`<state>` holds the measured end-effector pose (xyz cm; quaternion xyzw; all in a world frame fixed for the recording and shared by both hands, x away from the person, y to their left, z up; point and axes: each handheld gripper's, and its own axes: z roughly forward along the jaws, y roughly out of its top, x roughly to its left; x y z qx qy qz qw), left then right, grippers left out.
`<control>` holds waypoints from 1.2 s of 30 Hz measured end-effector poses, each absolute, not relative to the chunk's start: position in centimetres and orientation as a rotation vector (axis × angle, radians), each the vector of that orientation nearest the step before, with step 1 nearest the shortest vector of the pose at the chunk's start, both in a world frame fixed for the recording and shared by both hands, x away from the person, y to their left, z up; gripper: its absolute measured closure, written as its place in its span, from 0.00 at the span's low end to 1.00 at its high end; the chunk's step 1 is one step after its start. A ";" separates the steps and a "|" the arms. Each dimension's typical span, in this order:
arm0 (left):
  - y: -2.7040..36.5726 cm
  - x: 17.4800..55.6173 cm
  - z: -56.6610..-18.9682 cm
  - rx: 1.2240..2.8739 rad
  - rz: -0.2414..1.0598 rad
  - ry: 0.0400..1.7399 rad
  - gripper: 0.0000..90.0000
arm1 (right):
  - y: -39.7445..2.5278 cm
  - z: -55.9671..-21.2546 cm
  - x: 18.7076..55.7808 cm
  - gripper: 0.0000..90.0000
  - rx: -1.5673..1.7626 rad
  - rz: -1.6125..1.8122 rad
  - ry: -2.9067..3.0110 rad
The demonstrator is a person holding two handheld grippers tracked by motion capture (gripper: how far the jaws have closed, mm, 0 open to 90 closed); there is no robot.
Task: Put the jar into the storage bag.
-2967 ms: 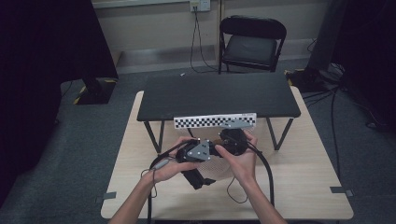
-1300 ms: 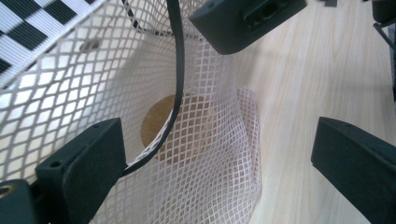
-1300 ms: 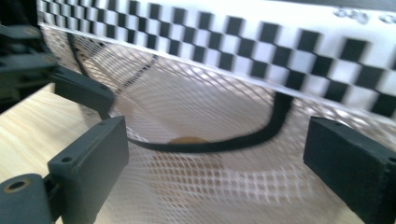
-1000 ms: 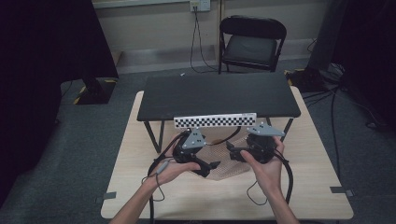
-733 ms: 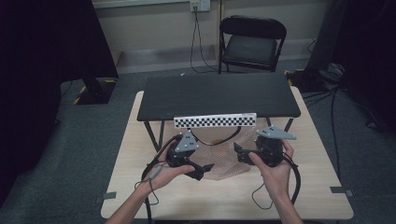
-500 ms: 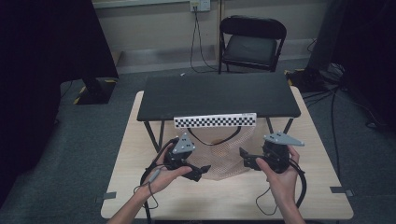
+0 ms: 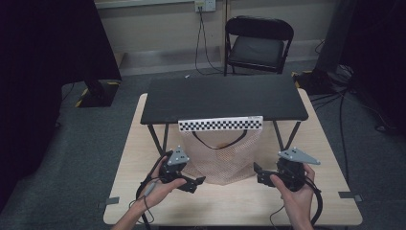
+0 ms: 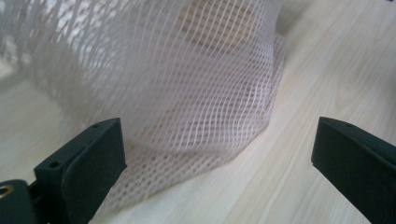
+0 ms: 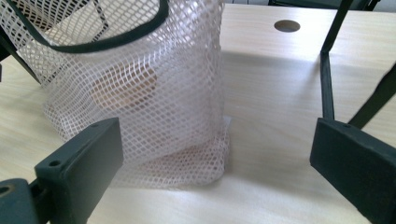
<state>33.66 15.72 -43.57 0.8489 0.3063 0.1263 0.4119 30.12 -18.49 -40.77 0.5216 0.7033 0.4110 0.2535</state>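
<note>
The mesh bag (image 7: pixel 221 155) stands on the wooden table (image 7: pixel 311 143), between both grippers. The left gripper (image 7: pixel 191 183) and right gripper (image 7: pixel 258 173) are spread, holding nothing. Next, probably, each must pinch a bag edge.

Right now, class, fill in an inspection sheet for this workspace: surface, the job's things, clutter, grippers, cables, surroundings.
Surface: pale wooden table, bare wood near its front edge.
Job's things: white mesh bag with a black handle stands between the grippers; a round brownish thing shows through the mesh.
Clutter: nothing seen.
Grippers: left gripper and right gripper both open, apart from the bag.
Cables: black cable trails from the right gripper.
Surroundings: small black table with a checkered strip; black chair behind.
</note>
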 end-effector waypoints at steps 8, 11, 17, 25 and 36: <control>16.6 32.8 -45.2 2.115 0.309 0.817 0.03 | -19.4 -42.5 29.3 0.03 1.435 1.071 1.919; 16.7 32.7 -46.4 2.161 0.305 0.825 0.03 | -19.8 -43.1 29.2 0.03 1.446 1.068 1.916; 16.3 32.7 -48.9 2.194 0.325 0.874 0.03 | -20.6 -45.0 29.6 0.03 1.488 1.035 1.909; 16.1 32.3 -50.4 2.239 0.329 0.893 0.04 | -20.6 -47.1 29.4 0.03 1.483 0.963 1.933; 15.8 32.6 -51.6 2.261 0.340 0.921 0.01 | -20.3 -50.6 30.4 0.03 1.490 0.858 1.981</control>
